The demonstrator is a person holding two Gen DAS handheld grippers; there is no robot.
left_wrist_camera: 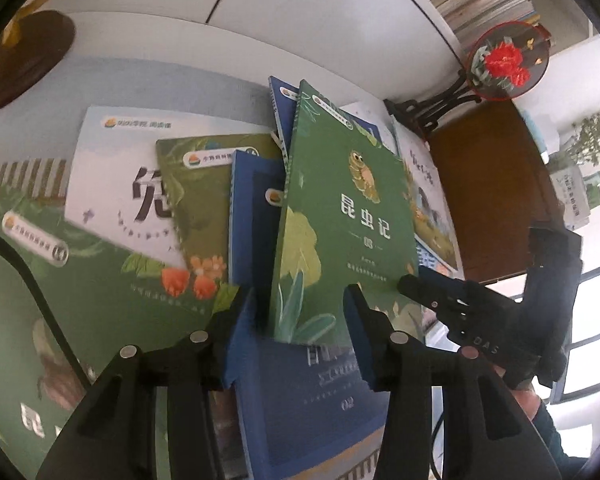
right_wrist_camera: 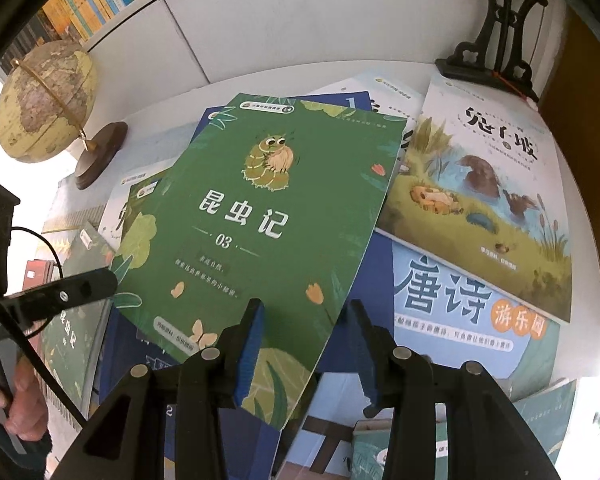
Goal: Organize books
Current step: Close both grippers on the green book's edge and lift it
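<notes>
A green insect book (left_wrist_camera: 340, 200) marked 03 stands tilted up off a pile of books, its cover towards both cameras (right_wrist_camera: 260, 220). Its lower spine corner sits between the jaws of my left gripper (left_wrist_camera: 300, 300), which stand apart with a dark gap beside the spine. From the right wrist view, one left finger (right_wrist_camera: 84, 286) touches the book's lower left edge. My right gripper (right_wrist_camera: 305, 308) straddles the opposite bottom corner, with one pad (right_wrist_camera: 252, 344) lying on the cover. In the left wrist view my right gripper (left_wrist_camera: 416, 284) clasps the book's right edge.
Under it lie a dark blue book (left_wrist_camera: 300, 400), a white rabbit book (right_wrist_camera: 480, 200) and a pale blue poetry book (right_wrist_camera: 460, 312). A globe (right_wrist_camera: 44, 100) stands at the left, a black ornament stand (right_wrist_camera: 496, 52) at the back right. A hand (right_wrist_camera: 20, 396) holds the left gripper.
</notes>
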